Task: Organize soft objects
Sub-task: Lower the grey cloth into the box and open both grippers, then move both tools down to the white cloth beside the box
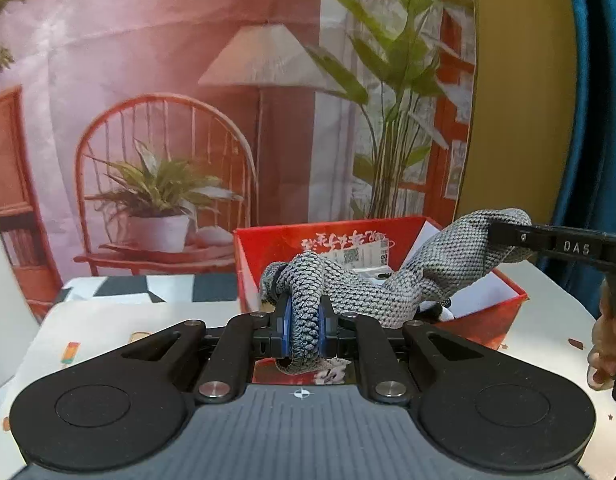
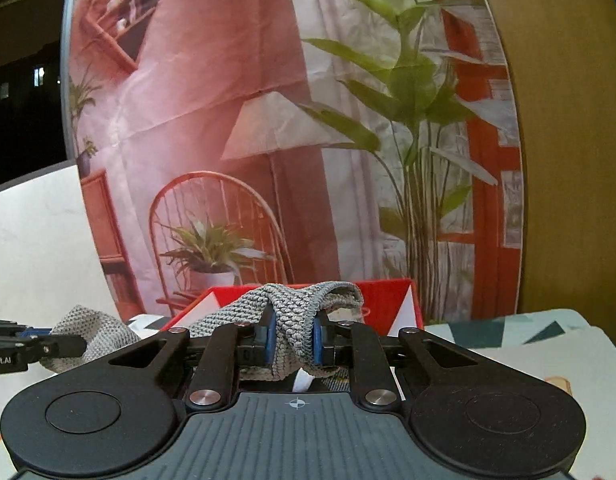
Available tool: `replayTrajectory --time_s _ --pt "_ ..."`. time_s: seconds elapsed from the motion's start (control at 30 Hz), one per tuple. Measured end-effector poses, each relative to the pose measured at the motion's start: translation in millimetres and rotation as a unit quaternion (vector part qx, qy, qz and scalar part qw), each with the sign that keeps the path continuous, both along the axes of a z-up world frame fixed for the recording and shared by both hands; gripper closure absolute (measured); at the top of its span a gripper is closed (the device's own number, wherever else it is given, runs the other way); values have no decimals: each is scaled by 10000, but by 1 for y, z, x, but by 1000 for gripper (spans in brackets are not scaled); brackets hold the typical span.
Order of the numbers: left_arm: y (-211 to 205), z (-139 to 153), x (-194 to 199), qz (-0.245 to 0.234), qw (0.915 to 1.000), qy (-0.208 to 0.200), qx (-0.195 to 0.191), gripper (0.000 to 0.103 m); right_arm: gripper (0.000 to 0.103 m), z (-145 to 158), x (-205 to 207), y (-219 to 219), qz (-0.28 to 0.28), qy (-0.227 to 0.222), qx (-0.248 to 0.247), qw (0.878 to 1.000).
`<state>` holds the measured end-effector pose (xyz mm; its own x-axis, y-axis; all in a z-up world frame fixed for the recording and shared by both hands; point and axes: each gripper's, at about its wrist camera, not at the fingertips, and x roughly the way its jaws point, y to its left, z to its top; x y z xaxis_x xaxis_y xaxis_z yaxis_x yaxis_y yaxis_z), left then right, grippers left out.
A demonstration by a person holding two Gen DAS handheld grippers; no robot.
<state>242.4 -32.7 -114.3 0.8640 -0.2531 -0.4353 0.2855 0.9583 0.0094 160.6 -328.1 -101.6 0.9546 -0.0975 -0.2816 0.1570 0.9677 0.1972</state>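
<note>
Two grippers, one grey knitted cloth (image 1: 436, 268) strung between them above a red box (image 1: 267, 248). Table (image 1: 107, 332) under it has a pale cover with small printed motifs; a black, white and teal geometric patch shows at the far edge. Behind stands a printed backdrop (image 1: 167, 80): pink wall, red wire chair with potted plant, floor lamp, tall green leaves, red window frame. Ochre wall right of it, a blue curtain (image 1: 588, 100) at the far right, dark area at left in the right wrist view.

Left gripper (image 1: 303, 328) is clamped tight on a bunched end of the cloth, blue pads pressing both sides. Right gripper (image 2: 292, 340) is likewise pinched closed on the other end, fabric folded over its jaws. Cloth hangs clear of the table, sagging over the open box.

Box contents are mostly covered by the cloth: white paper and a label with a QR code peek out, text unreadable. A hand (image 1: 606, 344) on the right gripper's handle is cut off at the frame edge. Box bottom and the near table are hidden behind the gripper bodies.
</note>
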Motion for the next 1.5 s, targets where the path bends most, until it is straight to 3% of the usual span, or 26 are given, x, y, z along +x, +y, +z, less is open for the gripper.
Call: replayTrajectory --time_s 0.23,0.6,0.73,0.8,0.87,0.93,0.97,1.03,1.27,1.5 --pt "-27 -15 43 -267 9977 341 516 89 87 -30 32 -11 -121 803 0 9967" --pt "-43 -46 83 -136 9926 1062 570 89 87 -52 58 -5 -237 1380 -70 9901" --pt "-36 -45 81 -149 9931 1060 480 87 87 -53 60 -1 -231 1491 -94 9885" --pt "-31 -42 78 -210 9946 937 384 81 86 -53 57 2 -250 1432 -176 9892" --pt "-23 -38 73 -255 9962 803 218 64 80 -50 51 3 -285 1276 -223 9912" --pt "-16 -35 63 -310 9976 612 26 39 67 -48 42 4 -351 1018 -264 9938" --pt "-13 -33 58 -336 9981 507 -44 36 65 -47 37 4 -348 868 -265 9953" --pt "-8 -31 48 -399 9986 338 -106 28 50 -46 29 3 -356 665 -259 9968" --pt "9 -32 2 -490 9986 -136 -131 23 34 -48 -11 4 -572 -59 -418 9975" --pt "38 -61 -14 47 9989 213 -423 24 33 -69 -48 2 -849 -231 -352 9955"
